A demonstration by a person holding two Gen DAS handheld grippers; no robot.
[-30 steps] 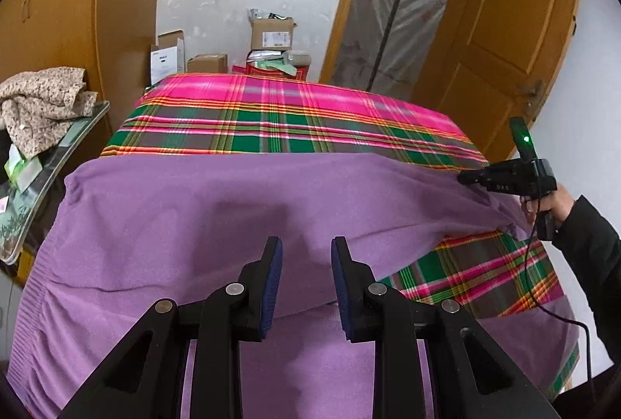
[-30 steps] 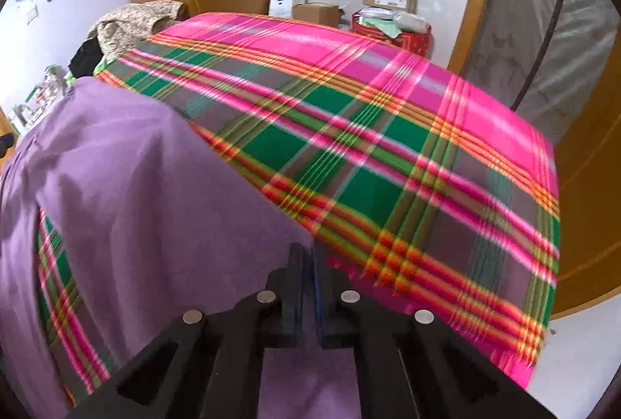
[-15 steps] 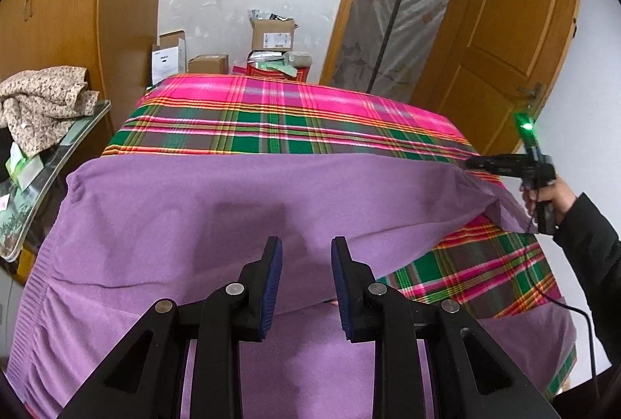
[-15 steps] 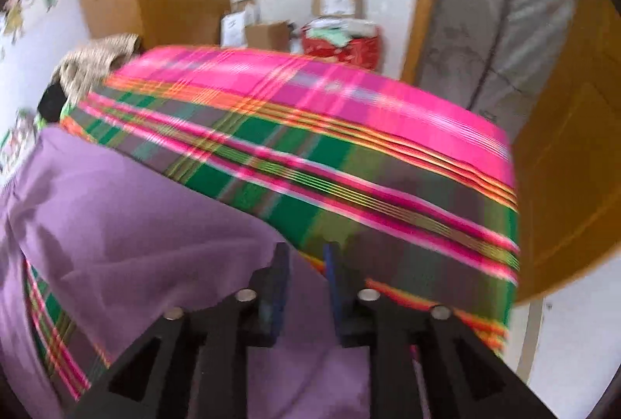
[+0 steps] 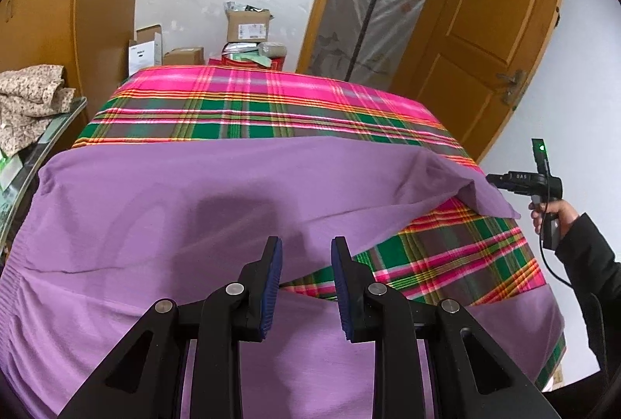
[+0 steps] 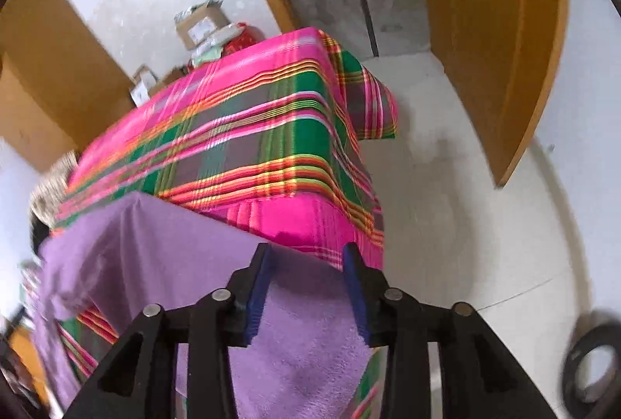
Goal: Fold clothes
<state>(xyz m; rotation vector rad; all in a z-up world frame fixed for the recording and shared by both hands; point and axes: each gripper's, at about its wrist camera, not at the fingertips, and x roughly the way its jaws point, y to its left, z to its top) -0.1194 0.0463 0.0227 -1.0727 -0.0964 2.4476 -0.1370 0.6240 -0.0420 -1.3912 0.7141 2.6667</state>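
A purple garment lies spread across the near part of a bench covered by a bright pink-and-green plaid cloth. One panel of the garment is turned over, with its edge running diagonally and leaving a wedge of plaid bare on the right side of the garment. The folded corner at that side stands up in a loose peak, just beside the right gripper, which a hand holds off the bench edge. In the right wrist view the right gripper's fingers stand wide apart with purple fabric lying below and between them, gripping nothing. The left gripper hovers above the near hem of the garment, its fingers moderately apart and empty. Judging from this, a fold is partly laid. To do it well, the peaked corner should settle flat, the diagonal edge should be squared with the hem, and the wrinkles near the left side of the garment should be smoothed.
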